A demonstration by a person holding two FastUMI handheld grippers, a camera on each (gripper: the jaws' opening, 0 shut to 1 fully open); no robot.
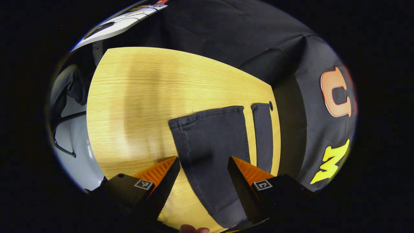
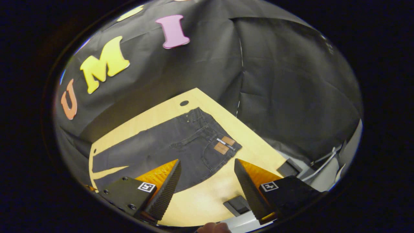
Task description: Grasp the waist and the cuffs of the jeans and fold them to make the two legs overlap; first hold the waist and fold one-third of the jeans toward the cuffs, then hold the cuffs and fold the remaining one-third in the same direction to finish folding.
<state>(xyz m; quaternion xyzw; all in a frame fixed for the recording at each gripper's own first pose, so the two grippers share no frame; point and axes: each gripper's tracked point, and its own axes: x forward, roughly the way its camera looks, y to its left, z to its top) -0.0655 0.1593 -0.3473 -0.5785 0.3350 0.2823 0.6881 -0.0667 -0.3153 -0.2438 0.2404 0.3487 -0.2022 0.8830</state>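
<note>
Both my grippers, left gripper [image 1: 203, 170] and right gripper [image 2: 207, 173], hang with jaws apart, holding nothing, above the jeans [image 2: 174, 145] lying flat on the table [image 1: 136, 97]. If I pinch the near cuff [image 1: 207, 116] through one layer only, or off its edge, the legs may skew when I fold them over.

Dim booth; soft overhead light, broad shadow bands across table [image 1: 136, 97]; strong fisheye bending at edges.

Your left gripper [image 1: 203, 161] hangs jaws wide apart, gripping nothing. Your right gripper [image 2: 207, 165] likewise gapes, held clear above the table.

Jeans [image 1: 210, 152] waist cut off below; brown patches [image 2: 224, 145] unreadable.
</note>
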